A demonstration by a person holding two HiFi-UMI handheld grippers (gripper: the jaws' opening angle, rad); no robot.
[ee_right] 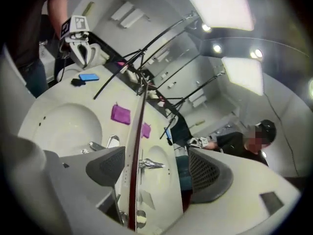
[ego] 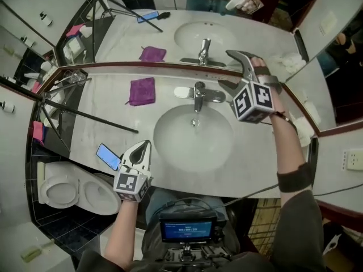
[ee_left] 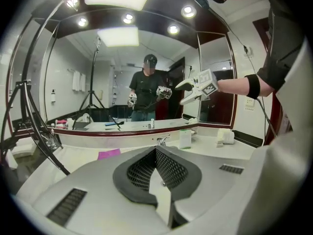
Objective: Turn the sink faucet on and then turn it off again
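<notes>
Head view: right gripper near faucet

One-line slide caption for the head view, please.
Open right claw beside the faucet; shut left claw near the blue phone.

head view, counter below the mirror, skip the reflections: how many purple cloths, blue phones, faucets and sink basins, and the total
purple cloth: 1
blue phone: 1
faucet: 1
sink basin: 1
total: 4
</notes>
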